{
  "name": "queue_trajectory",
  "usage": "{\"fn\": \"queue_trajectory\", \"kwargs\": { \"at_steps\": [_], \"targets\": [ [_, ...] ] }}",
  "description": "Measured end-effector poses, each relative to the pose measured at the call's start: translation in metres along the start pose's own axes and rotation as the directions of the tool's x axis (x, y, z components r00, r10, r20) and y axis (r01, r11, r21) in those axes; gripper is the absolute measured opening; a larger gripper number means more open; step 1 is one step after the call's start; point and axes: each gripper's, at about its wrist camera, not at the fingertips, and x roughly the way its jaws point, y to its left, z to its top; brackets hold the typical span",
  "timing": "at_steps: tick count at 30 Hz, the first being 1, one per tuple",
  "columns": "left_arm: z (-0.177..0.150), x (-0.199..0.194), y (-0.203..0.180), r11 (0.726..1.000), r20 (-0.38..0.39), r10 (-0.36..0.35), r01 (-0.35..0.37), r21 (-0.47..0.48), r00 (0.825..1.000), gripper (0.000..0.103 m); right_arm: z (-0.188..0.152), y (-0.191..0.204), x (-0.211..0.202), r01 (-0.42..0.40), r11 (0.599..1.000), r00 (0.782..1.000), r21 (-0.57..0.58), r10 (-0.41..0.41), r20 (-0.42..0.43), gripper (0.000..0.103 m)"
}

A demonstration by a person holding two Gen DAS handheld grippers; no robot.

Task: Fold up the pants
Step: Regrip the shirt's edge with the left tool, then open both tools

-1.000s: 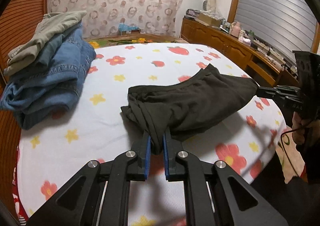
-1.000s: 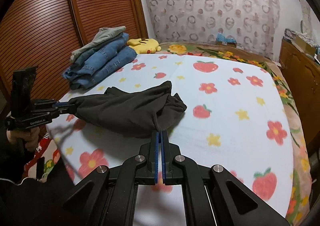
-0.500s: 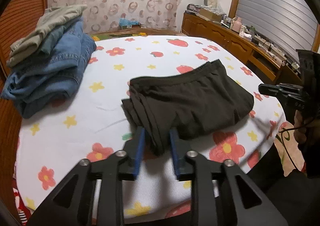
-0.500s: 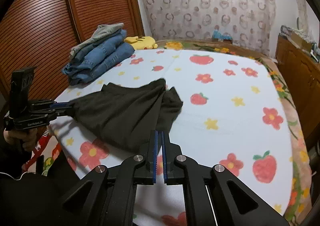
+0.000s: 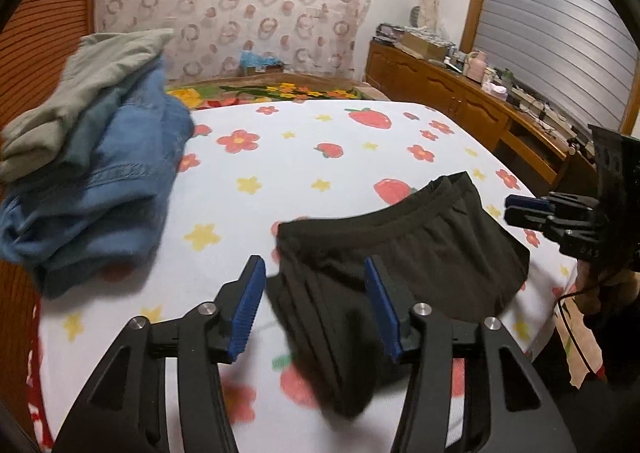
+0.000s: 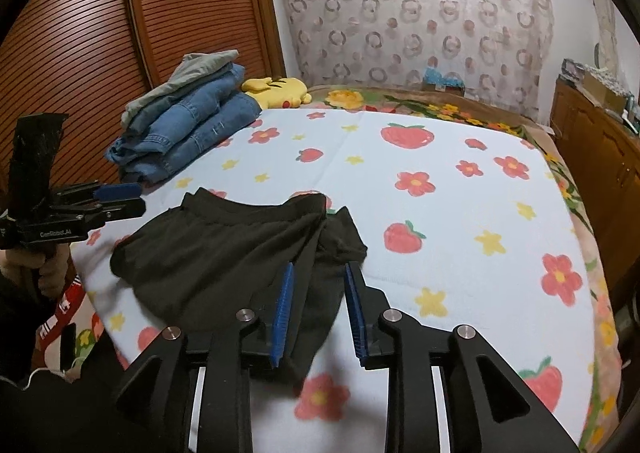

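Now dark pants (image 5: 404,253) folded flat on flowered bedspread (image 5: 280,157) (waistband showing), left gripper (image 5: 316,297) and right gripper (image 6: 318,309) both just released

black pants (image 6: 224,253); white bedsheet (image 6: 440,213) with red flowers, strawberries, yellow stars; blue jeans (image 6: 188,133).

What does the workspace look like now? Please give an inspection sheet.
Surface: bed, flower and strawberry sheet.
Job's things: black pants folded, flat near the front edge.
Clutter: jeans pile; yellow plush.
Grippers: left tongs and right tongs open, just opened, pants end between the pads, not pinched.
Cables: thin black cable by the right hand.
Surroundings: slatted wardrobe, curtain, wooden sideboard.
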Motion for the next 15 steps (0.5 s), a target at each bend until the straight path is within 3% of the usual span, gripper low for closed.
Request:
{"fn": "queue_trajectory", "kwargs": {
  "at_steps": [10, 11, 13, 15],
  "targets": [
    [0.012, 0.05, 0.001, 1.0, -0.083, 0.007, -0.005, 0.029, 0.997, 0.041, 0.005, 0.003, 0.025, 0.002, 1.0, 1.0, -0.006, -0.002, -0.02, 0.03],
    [0.013, 0.052, 0.0, 0.999, -0.088, 0.005, -0.002, 0.033, 0.996, 0.038, 0.004, 0.004, 0.026, 0.002, 1.0, 1.0, -0.008, -0.003, -0.021, 0.031],
    [0.014, 0.054, -0.002, 0.999, -0.095, -0.011, 0.016, 0.046, 0.995, 0.02, 0.004, 0.003, 0.026, 0.004, 1.0, 1.0, -0.011, -0.004, -0.022, 0.031],
    [0.016, 0.048, -0.003, 0.999, -0.077, -0.006, 0.01, 0.053, 0.997, 0.012, 0.004, 0.002, 0.026, 0.004, 1.0, 1.0, -0.012, -0.005, -0.022, 0.031]
  ]
}}
